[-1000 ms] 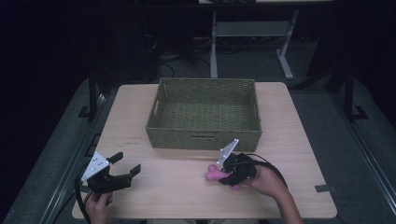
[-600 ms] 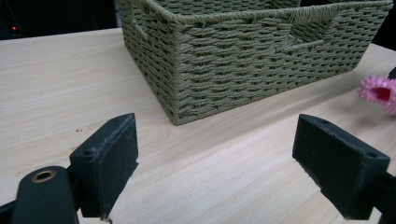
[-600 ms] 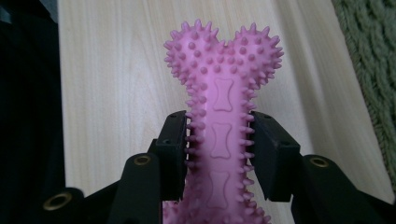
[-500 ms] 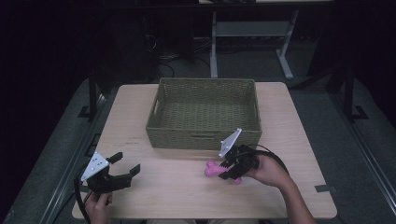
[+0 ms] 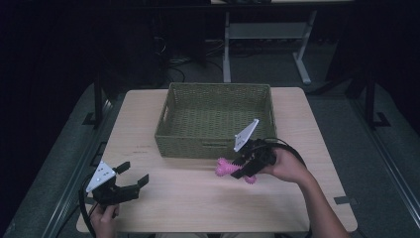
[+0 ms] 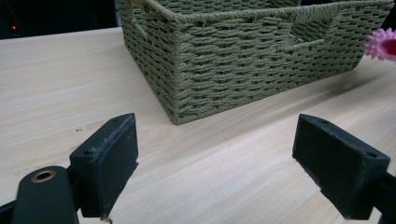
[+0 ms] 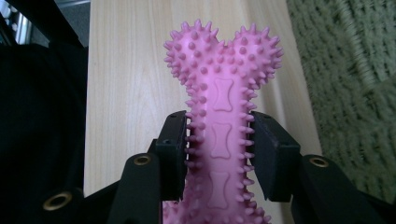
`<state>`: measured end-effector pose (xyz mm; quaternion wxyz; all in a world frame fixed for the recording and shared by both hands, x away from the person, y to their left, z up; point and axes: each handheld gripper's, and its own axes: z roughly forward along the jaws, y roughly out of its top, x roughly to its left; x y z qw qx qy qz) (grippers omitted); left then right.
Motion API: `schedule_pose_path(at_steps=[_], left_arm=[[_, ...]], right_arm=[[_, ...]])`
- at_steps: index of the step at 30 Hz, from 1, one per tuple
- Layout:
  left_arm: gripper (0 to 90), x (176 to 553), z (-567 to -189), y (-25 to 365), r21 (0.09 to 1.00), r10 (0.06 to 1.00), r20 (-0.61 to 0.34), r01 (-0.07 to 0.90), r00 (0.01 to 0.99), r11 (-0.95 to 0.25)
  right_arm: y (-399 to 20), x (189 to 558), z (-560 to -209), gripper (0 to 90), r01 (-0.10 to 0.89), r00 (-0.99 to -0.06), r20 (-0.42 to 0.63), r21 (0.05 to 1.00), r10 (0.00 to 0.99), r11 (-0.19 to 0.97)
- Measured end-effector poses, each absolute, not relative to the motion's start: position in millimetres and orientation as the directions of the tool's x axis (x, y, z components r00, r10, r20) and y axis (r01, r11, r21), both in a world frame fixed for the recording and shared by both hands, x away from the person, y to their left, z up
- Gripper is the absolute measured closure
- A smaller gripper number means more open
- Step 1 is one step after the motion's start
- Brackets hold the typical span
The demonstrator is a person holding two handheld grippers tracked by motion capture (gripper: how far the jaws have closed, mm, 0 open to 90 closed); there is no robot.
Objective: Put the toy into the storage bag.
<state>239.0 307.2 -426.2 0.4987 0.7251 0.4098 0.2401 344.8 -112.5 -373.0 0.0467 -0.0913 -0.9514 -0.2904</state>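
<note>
Right hand-held gripper pinching spiked pink rubber bone toy mid-shaft, long axis along jaws; woven green basket just above in frame. Left hand-held gripper spread, farther off.

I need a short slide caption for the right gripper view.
Right gripper clamped on the shaft of a spiky pink bone toy, beside a woven basket.
</note>
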Motion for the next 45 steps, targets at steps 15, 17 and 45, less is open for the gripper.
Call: schedule_pose_path(at_steps=[15,17,45], left_arm=[[13.8,239.4,-426.8,308.1,0.919,0.836,-0.063,0.359,0.545,-0.164],[13.8,239.4,-426.8,308.1,0.919,0.836,-0.064,0.359,0.545,-0.163],[13.8,240.3,-427.4,308.8,0.919,0.837,-0.071,0.362,0.542,-0.156]], right_arm=[[-116.9,365.2,-346.5,58.0,0.196,-0.980,0.134,0.567,0.145,0.800],[-117.7,366.7,-344.9,58.0,0.198,-0.980,0.135,0.574,0.147,0.795],[-109.4,403.3,-317.0,58.0,0.197,-0.980,0.131,0.581,0.148,0.790]])
